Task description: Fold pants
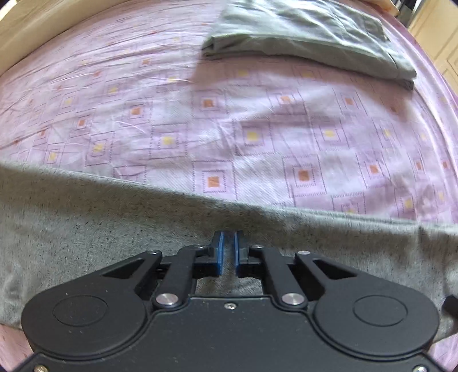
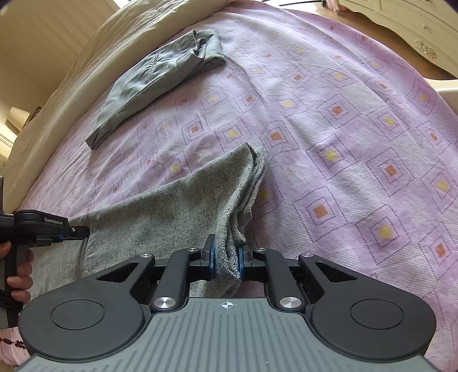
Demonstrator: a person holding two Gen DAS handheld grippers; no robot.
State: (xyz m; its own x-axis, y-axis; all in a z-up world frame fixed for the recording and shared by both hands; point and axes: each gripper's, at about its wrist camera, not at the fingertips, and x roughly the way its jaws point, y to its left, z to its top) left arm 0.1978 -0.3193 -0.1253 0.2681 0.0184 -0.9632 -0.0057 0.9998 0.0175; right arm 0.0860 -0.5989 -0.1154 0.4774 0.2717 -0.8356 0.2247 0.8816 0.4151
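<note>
Grey speckled knit pants (image 1: 114, 217) lie across the near part of the bed, and show in the right wrist view (image 2: 171, 211) too. My left gripper (image 1: 228, 251) is shut on the pants, its blue pads pinching the fabric. It also shows at the left of the right wrist view (image 2: 77, 232), gripping the same cloth. My right gripper (image 2: 226, 257) is shut on a bunched edge of the pants, which rises in a fold ahead of it.
The bed has a pink sheet with square patterns (image 1: 257, 128). A folded grey-green garment (image 1: 309, 37) lies at the far side, also visible in the right wrist view (image 2: 160, 77). A cream pillow (image 2: 71, 71) runs along the left. Pale furniture (image 2: 415, 25) stands beyond the bed.
</note>
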